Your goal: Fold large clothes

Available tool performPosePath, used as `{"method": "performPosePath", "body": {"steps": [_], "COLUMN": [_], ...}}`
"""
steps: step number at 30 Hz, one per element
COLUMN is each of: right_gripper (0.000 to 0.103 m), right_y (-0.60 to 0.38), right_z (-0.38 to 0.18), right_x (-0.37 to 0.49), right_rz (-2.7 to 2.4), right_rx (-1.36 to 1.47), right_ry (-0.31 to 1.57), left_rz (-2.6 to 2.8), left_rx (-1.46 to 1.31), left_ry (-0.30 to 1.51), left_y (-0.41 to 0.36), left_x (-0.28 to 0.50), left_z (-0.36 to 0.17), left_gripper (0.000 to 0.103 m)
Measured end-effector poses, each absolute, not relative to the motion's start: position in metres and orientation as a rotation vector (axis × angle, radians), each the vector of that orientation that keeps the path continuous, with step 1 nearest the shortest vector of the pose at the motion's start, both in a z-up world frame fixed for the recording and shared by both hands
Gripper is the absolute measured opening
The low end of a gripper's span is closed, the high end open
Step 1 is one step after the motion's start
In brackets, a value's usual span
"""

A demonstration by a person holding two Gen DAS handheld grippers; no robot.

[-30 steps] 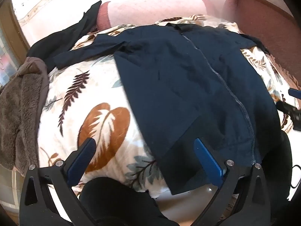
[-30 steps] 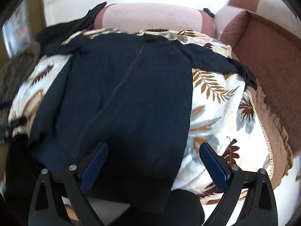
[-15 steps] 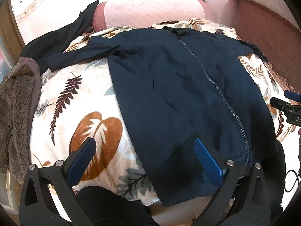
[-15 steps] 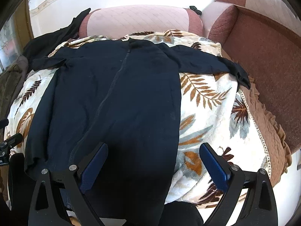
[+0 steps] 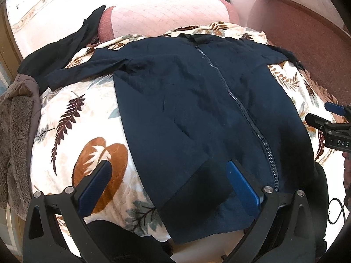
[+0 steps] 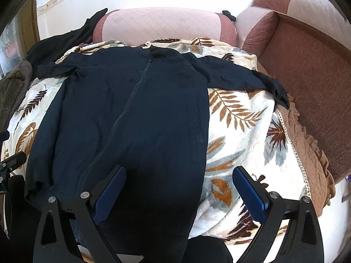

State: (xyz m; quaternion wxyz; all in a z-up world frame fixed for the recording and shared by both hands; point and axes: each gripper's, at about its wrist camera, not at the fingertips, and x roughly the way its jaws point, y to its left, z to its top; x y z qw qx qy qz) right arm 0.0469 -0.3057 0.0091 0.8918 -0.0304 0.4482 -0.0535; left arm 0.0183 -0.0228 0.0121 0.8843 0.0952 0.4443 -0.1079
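A dark navy zip-up jacket lies spread flat, front up, on a leaf-patterned blanket, sleeves out to both sides. It also shows in the right wrist view. My left gripper is open and empty, above the jacket's lower left hem corner. My right gripper is open and empty, above the jacket's lower right hem edge. The right gripper's tip shows at the right edge of the left wrist view.
The blanket covers a pink-brown sofa. A black garment hangs at the back left and a brown fleece lies at the left. A tan frilled cover lines the blanket's right side.
Both grippers have pulled back and risen, so more of the jacket and sofa shows. Both stayed open; the jacket has not moved.
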Motion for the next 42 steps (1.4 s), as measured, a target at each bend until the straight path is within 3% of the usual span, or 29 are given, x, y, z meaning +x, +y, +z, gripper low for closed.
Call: {"method": "performPosePath", "body": {"steps": [27, 36, 42], "right_gripper": [0.098, 0.098, 0.098], "right_y": [-0.312, -0.323, -0.339], "right_z": [0.009, -0.004, -0.034], "right_x": [0.041, 0.040, 0.038], "right_rz": [-0.113, -0.132, -0.118], "right_rx": [-0.058, -0.061, 0.020], "right_ry": [0.937, 0.990, 1.092], "left_rz": [-0.227, -0.142, -0.228], "left_rx": [0.194, 0.144, 0.068], "left_ry": [0.959, 1.033, 1.185], "left_y": [-0.025, -0.004, -0.018], "left_x": [0.020, 0.043, 0.054], "left_z": [0.008, 0.005, -0.012], "left_gripper": [0.103, 0.103, 0.103]}}
